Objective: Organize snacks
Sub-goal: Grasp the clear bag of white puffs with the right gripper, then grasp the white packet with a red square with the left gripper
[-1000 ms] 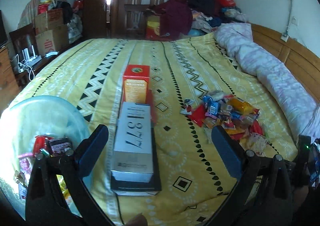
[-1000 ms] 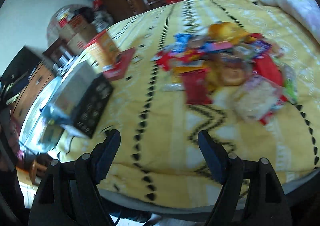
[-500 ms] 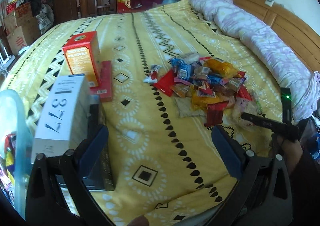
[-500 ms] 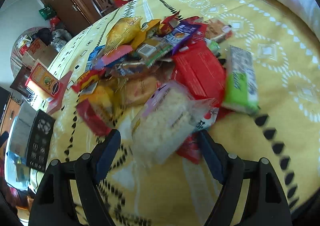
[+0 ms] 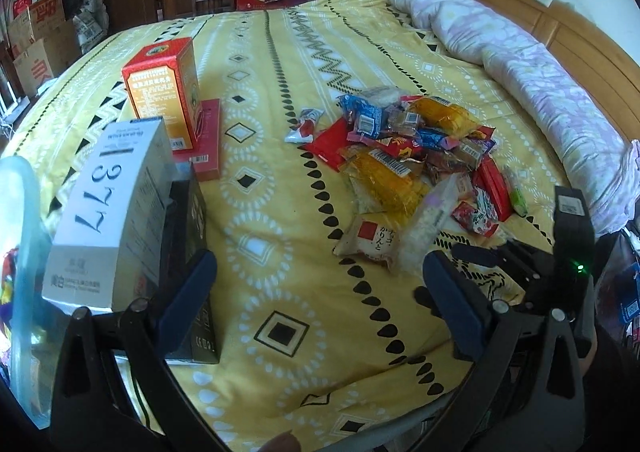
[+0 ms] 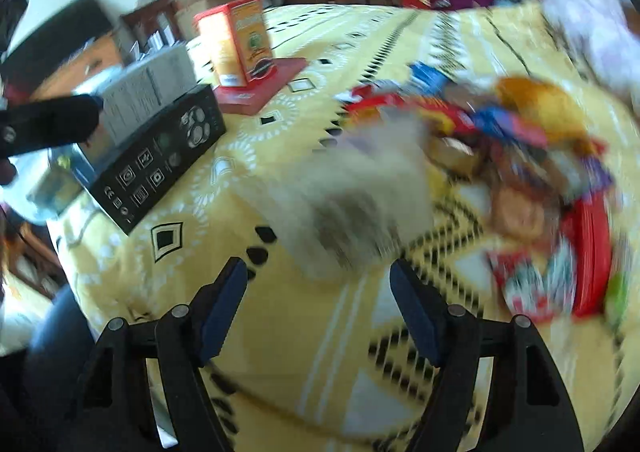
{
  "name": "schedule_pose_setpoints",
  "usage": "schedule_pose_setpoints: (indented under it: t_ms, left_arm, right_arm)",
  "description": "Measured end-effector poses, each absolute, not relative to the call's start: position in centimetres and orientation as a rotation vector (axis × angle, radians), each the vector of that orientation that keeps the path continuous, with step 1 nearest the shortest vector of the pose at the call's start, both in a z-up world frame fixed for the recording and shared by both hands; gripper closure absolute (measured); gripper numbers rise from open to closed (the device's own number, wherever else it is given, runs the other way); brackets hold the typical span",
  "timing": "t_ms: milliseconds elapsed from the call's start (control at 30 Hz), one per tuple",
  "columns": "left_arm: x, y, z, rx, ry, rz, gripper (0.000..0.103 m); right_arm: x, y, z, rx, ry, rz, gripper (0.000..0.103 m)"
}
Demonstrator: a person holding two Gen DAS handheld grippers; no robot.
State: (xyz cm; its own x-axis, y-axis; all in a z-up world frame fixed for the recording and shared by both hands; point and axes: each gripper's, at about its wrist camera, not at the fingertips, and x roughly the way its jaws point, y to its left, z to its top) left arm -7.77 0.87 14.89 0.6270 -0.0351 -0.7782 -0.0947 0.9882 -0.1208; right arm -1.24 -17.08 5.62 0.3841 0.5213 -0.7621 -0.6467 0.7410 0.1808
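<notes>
Roughly left to right, as both wrist views give it:

Far left of left gripper: pale blue plastic tub [image 5: 24,252], wrappers inside, just beside the left finger.

Left boxes: white box marked 377 [image 5: 108,211] lies on a black box [image 5: 196,276]; orange-red carton [image 5: 164,87] stands on a flat red box [image 5: 208,143] ahead of them.

Left gripper [image 5: 320,288]: jaws wide apart, nothing between them, only yellow bedspread [image 5: 280,211] below. It points down at a slant toward the near edge of the bed.

Snack pile [image 5: 416,155]: loose packets heaped ahead and to the right of the left gripper, well apart from the tub. Nearest pieces are a tan packet with a red square [image 5: 368,236] and a clear bag of pale crackers [image 5: 428,223].

Right gripper [image 6: 318,292]: seen in its own view part-open, jaws having just been closing a little, nothing clamped. Cracker bag [image 6: 352,207] sits just ahead of the fingertips, badly blurred; contact cannot be told. From the left view its black body [image 5: 520,264] lies right of the pile, low over the bedspread.

Step in hand (judgement): taking the cracker bag for the tub.

How to do it well: bring both pads astride the bag's middle before squeezing, gently, as the contents look brittle and the film slippery. Avoid dragging neighbouring packets.

Risk: bag slipping out sideways.
</notes>
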Motion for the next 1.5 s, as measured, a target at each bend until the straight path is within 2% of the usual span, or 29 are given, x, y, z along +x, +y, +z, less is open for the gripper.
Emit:
schedule_pose_setpoints:
  t_ms: [133,300,367,433,600,633,700,767,967,1267,1400,1500]
  left_arm:
    - [-7.7,1.1,13.7,-0.192,0.927,0.031,0.0]
    - [-7.3,0.4,12.8,-0.21,0.953,0.012,0.0]
    - [-7.2,0.4,12.5,-0.216,0.962,0.007,0.0]
    - [-7.0,0.3,12.3,-0.218,0.969,0.002,0.0]
    - [-6.8,0.0,11.7,-0.226,0.988,-0.013,0.0]
    - [-6.7,0.0,11.3,-0.238,0.997,-0.017,0.0]
    - [-6.4,0.1,10.6,-0.274,1.017,-0.031,0.0]
    - [-6.3,0.3,10.0,-0.301,1.041,-0.03,0.0]
    - [-6.8,0.5,9.9,-0.308,1.032,-0.012,0.0]
    - [-7.1,0.7,10.0,-0.291,1.026,-0.013,0.0]
    - [-7.5,0.5,10.1,-0.292,1.023,-0.019,0.0]
    - [-7.7,0.6,10.0,-0.292,1.024,-0.014,0.0]
  right_arm:
    - [-1.1,-19.6,5.1,-0.101,0.953,0.704,0.025]
    - [0.4,-20.9,6.4,-0.031,0.92,0.758,0.016]
    - [1.0,-20.5,7.0,-0.024,0.893,0.802,0.007]
    - [1.8,-19.1,7.0,-0.066,0.869,0.805,0.002]
    - [4.5,-16.6,5.4,-0.089,0.902,0.816,0.001]
    - [4.9,-16.3,4.9,-0.088,0.915,0.824,0.001]
    - [5.8,-16.2,4.0,-0.05,0.954,0.846,0.017]
    - [6.1,-17.2,4.0,0.005,0.956,0.812,0.022]
    - [6.7,-22.4,4.5,0.192,0.897,0.656,0.022]
    - [4.1,-15.0,3.8,-0.366,0.905,0.492,0.022]
    - [5.0,-13.1,1.6,-0.389,0.982,0.494,0.025]
    - [3.3,-12.2,2.6,-0.287,1.011,0.684,0.027]
